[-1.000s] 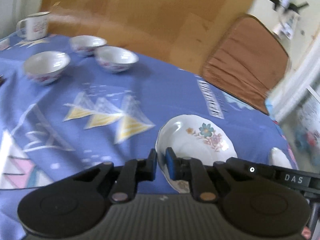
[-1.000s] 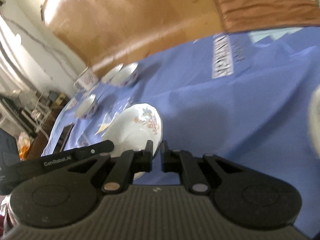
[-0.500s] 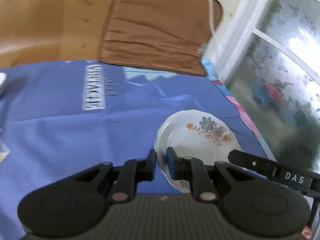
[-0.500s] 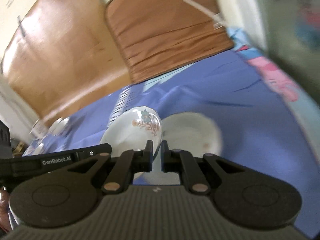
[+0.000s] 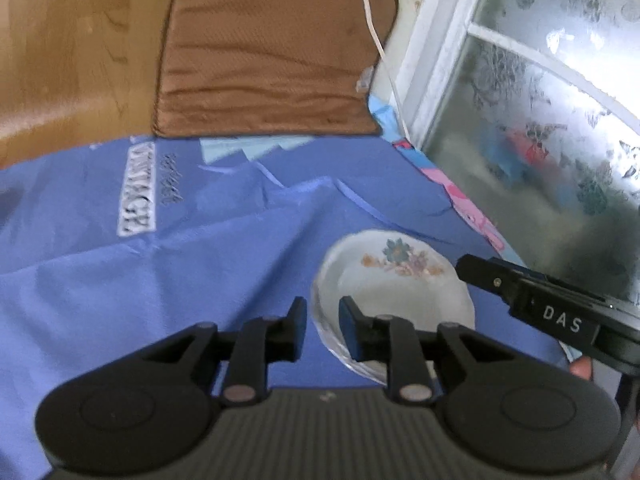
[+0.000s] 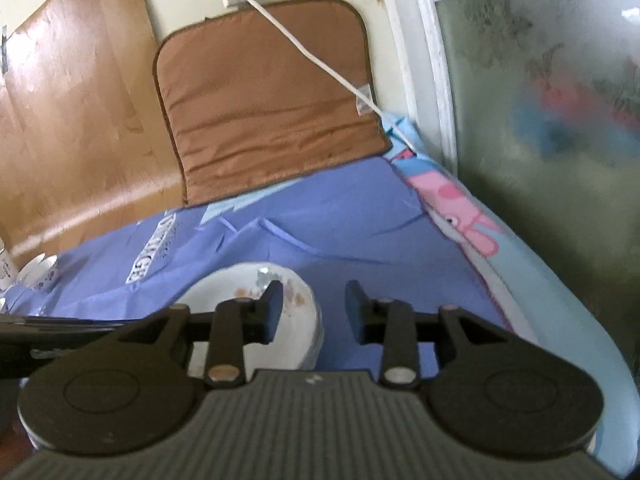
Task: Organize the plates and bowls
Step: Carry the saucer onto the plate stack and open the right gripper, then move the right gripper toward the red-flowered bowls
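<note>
- My left tongs [image 5: 322, 316] are now spread a little, and the plate [image 5: 394, 292] rim sits in the gap between the pads; half a second ago they were pinched tight on that rim.
- My right tongs [image 6: 314, 308] are spread wider. Earlier they were pressed nearly together at the plate's other edge; now the plate [image 6: 256, 300] lies low and left of centre in the right view, with one pad in front of its flowers and the other over bare cloth [image 6: 360, 240].
- So I judge the plate has just been let go. It rests low and right of centre in the left view, near the window [image 5: 540, 120] side of the desk, just short of the pink edging.
- In the right view the plate's right edge looks thick and layered, as if it sits on another plate. I cannot tell for sure.
- If so, that is one plate stacked, and this step is done.
- The bowls [image 6: 42, 270] show at the far left edge of the right view, well apart from the plate. They look like the next things to gather.
- Both tongs must lift clear without catching the rim, or the plate will slide on the creased cloth.
</note>
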The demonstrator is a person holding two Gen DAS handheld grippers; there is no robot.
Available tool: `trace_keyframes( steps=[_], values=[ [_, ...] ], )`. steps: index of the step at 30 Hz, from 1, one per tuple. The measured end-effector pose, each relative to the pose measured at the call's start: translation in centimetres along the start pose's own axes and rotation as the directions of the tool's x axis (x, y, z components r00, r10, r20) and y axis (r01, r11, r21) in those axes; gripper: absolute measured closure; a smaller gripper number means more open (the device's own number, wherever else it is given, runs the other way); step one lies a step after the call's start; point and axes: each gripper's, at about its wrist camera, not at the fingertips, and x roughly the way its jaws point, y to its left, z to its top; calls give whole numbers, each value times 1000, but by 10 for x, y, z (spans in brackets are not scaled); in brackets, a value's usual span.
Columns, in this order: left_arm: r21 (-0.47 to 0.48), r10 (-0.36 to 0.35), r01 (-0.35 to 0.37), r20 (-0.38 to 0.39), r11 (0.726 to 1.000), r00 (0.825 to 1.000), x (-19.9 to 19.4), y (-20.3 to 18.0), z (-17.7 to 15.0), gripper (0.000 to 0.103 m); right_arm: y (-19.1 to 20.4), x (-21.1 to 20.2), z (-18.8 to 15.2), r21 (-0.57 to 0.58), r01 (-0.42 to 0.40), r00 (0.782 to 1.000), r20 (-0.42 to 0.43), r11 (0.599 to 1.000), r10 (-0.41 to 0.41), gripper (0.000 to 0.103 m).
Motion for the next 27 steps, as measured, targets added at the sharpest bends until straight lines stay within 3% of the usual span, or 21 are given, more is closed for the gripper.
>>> trace_keyframes(
  steps=[3, 6, 10, 15, 18, 20, 21, 24, 25, 26, 27],
  values=[
    [-17, 21, -20, 43, 1000, 999, -17, 19, -2, 84, 7, -2, 1, -4, -28, 999, 17, 1000, 28, 65],
    [-43, 86, -83, 79, 996, 993, -35, 50, -11, 84, 24, -2, 0, -50, -56, 998, 24, 997, 57, 65],
    [-107, 229, -217, 123, 970, 966, -61, 104, -35, 84, 62, 6, -5, -123, -124, 992, 3, 985, 125, 65],
    [-210, 443, -414, 119, 886, 888, -94, 182, -73, 84, 124, 27, -17, -194, -251, 968, -71, 948, 241, 65],
    [-222, 555, -522, 131, 824, 821, -115, 222, -93, 84, 163, 40, -24, -224, -308, 951, -98, 925, 293, 65],
    [-227, 602, -567, 136, 792, 786, -124, 242, -101, 84, 186, 47, -28, -217, -344, 938, -114, 914, 326, 65],
    [-241, 614, -576, 137, 781, 777, -128, 254, -105, 84, 197, 52, -30, -210, -360, 932, -126, 909, 340, 65],
    [-309, 620, -565, 115, 765, 776, -130, 282, -114, 84, 224, 68, -33, -184, -410, 909, -153, 893, 386, 65],
    [-335, 601, -534, 138, 776, 787, -134, 287, -119, 82, 233, 72, -35, -183, -416, 907, -157, 891, 391, 65],
    [-364, 561, -478, 168, 799, 811, -140, 291, -122, 75, 243, 76, -35, -183, -418, 906, -161, 890, 392, 65],
    [-377, 554, -465, 171, 801, 815, -142, 292, -124, 75, 252, 80, -35, -180, -422, 903, -164, 888, 396, 65]
  ],
)
